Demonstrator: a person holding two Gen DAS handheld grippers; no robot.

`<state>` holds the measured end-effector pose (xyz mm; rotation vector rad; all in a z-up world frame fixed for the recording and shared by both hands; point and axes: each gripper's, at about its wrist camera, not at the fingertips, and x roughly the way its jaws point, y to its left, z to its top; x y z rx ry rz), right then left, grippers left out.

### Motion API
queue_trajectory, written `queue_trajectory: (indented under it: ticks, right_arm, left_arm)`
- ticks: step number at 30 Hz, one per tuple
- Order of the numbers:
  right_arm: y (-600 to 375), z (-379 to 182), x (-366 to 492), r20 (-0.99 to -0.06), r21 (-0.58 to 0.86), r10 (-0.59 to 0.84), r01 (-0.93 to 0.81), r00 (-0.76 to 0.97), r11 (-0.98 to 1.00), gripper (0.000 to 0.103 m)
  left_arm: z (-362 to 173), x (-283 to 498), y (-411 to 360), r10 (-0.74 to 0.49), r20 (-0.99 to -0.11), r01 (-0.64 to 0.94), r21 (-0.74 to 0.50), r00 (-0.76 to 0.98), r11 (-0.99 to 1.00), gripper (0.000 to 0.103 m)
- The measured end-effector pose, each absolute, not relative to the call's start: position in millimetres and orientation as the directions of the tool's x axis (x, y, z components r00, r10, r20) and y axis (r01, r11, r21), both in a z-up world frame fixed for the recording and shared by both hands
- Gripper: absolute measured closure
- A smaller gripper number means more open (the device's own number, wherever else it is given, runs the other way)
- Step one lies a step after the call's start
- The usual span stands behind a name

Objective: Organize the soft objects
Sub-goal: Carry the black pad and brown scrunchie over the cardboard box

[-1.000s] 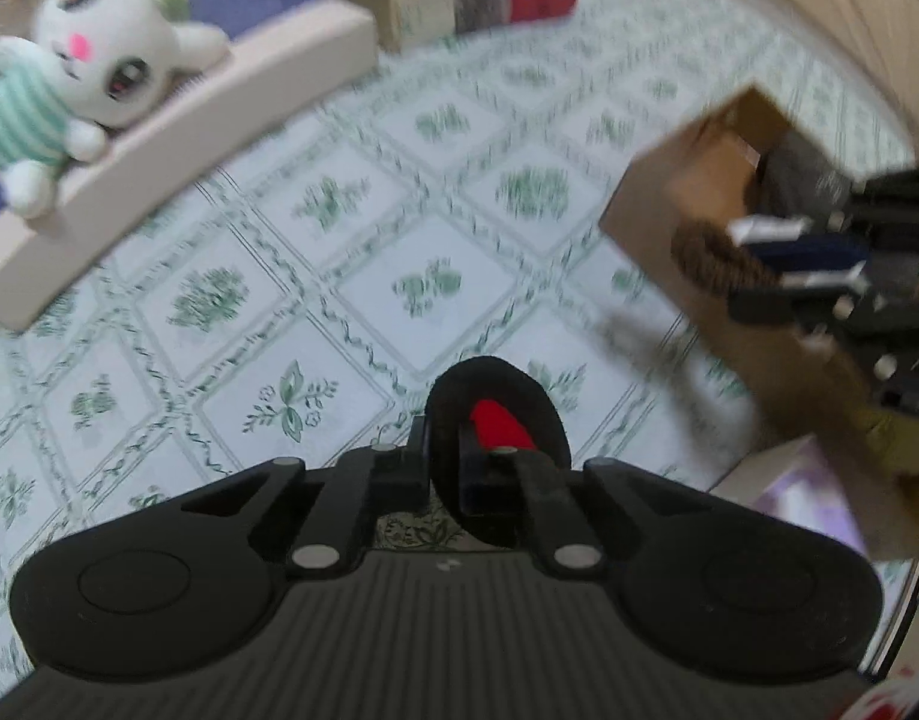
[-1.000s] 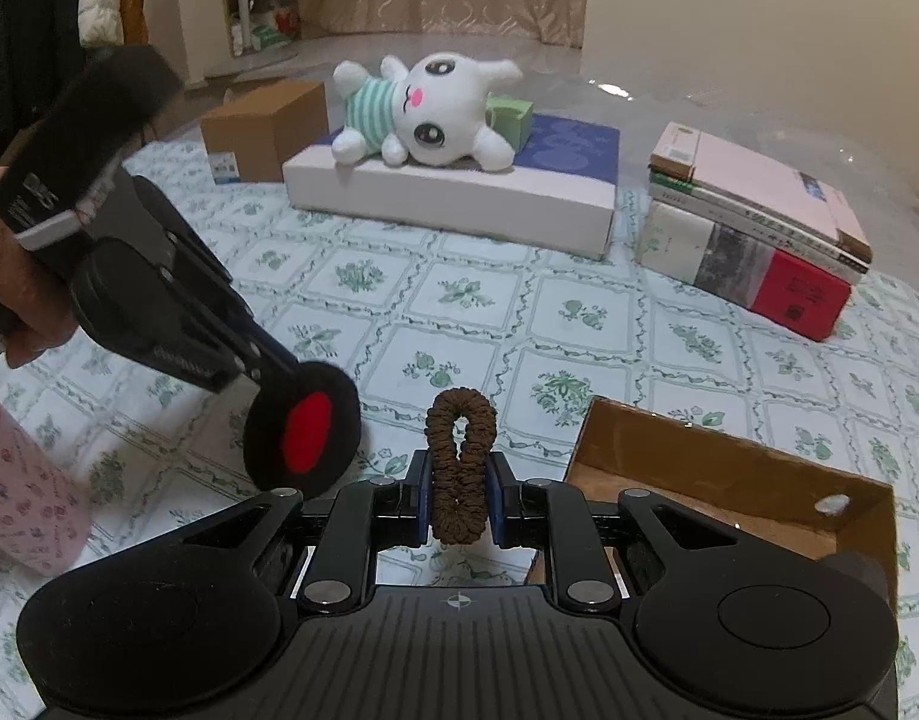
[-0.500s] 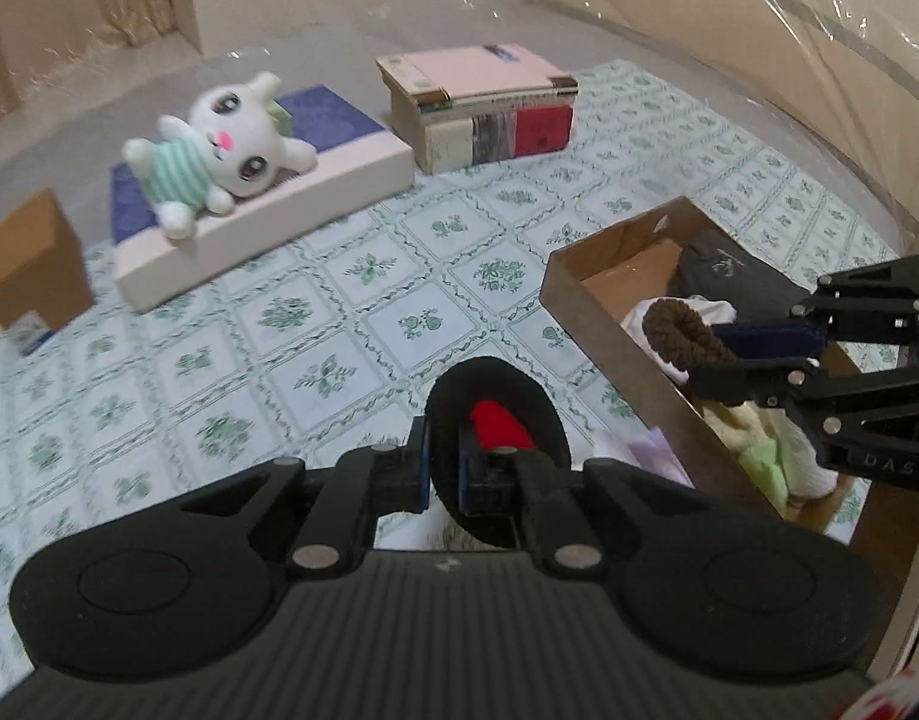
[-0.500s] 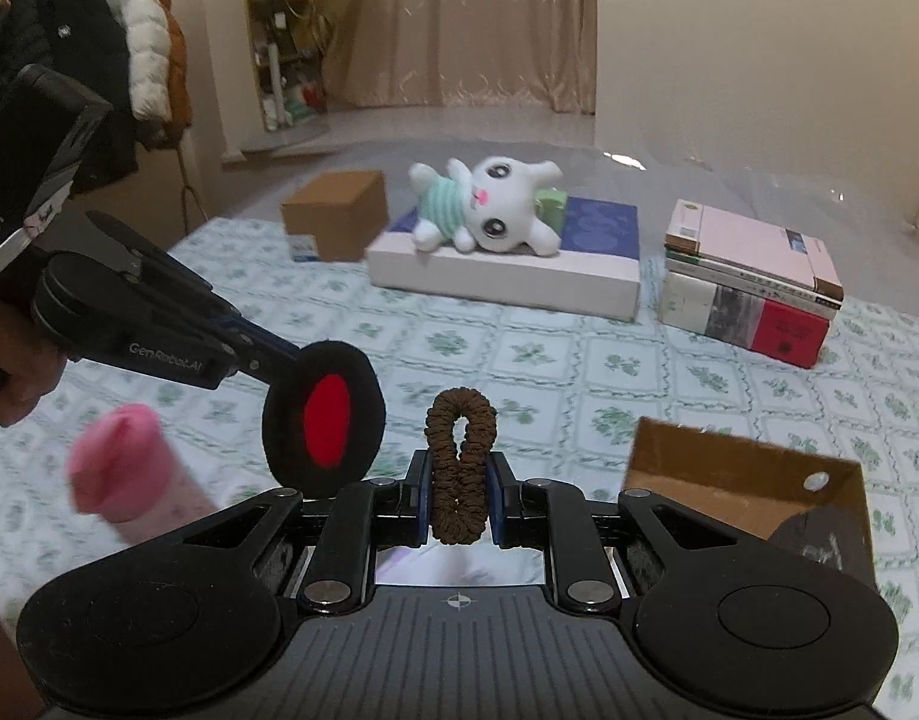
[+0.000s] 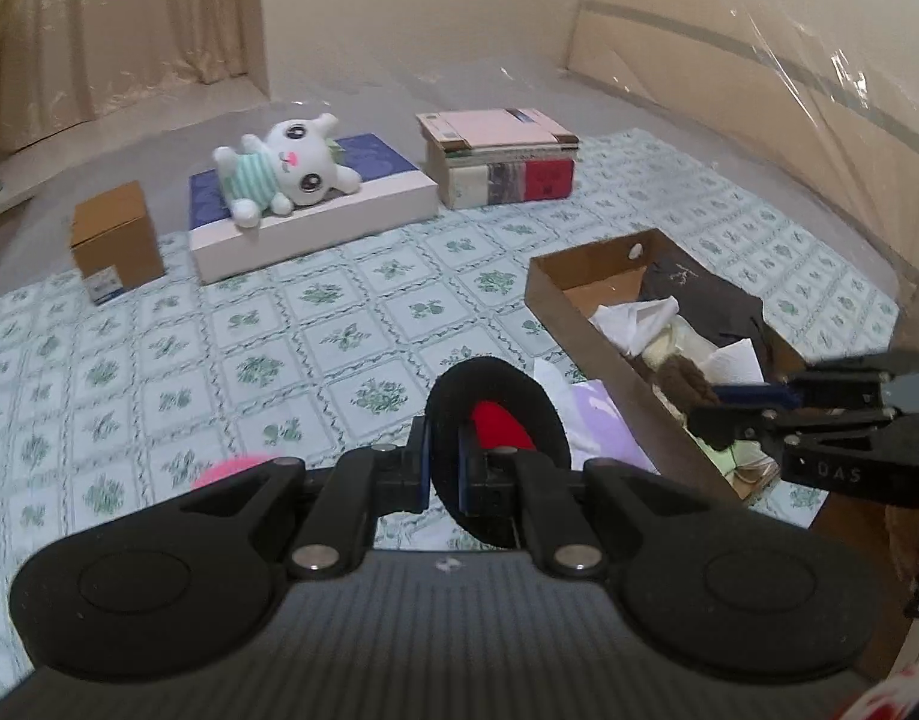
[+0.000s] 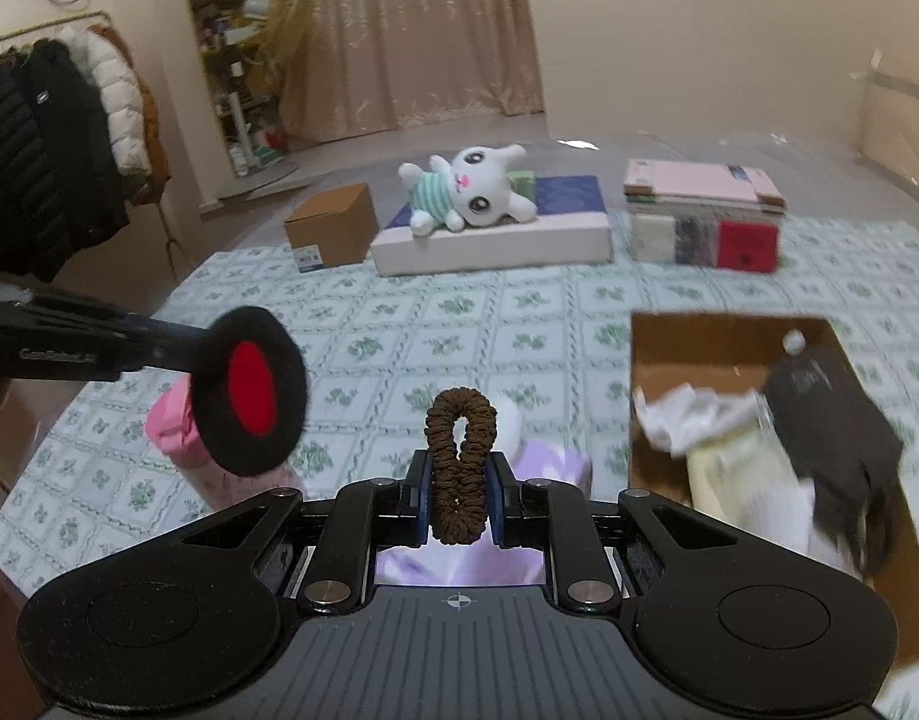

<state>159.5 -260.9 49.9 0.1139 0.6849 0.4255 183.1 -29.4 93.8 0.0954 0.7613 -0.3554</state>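
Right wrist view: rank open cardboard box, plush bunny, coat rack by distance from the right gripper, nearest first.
1. Open cardboard box, just ahead and right of the right gripper, which pinches a brown scrunchie.
2. Plush bunny, straight ahead on a white flat box.
3. Coat rack, far left by the wall.

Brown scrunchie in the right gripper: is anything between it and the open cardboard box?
Nothing visible blocks it. The right gripper is shut on the brown scrunchie, and in the left wrist view it already hangs at the rim of the cardboard box, above the cloths inside. The left gripper, holding the black and red pad, is off to the side.
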Motion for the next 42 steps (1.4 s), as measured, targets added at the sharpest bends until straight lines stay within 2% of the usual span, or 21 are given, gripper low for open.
queue_trajectory:
  ticks: [11,28,37,42]
  right_arm:
    - [-272.8,36.7,108.5,-0.597,0.281,0.39,-0.273,0.701,0.92,0.085]
    - [-288.3,33.0,73.6,-0.594,0.277,0.348,-0.222,0.725,0.935,0.085]
    - [-304.7,28.3,60.6,-0.599,0.248,0.291,-0.173,0.746,0.953,0.085]
    - [-317.0,25.9,53.8,-0.606,0.227,0.26,-0.15,0.752,0.962,0.085]
  left_arm:
    - [71.9,128.3,-29.7,-0.22,-0.65,0.287,-0.004,0.728,0.958,0.096]
    - [60.1,88.7,-33.3,-0.224,-0.623,0.215,-0.091,0.749,0.972,0.096]
    - [49.0,69.8,-53.8,-0.248,-0.63,0.25,-0.088,0.735,0.964,0.096]
    - [42.0,62.5,-72.8,-0.301,-0.642,0.294,-0.122,0.705,0.948,0.096]
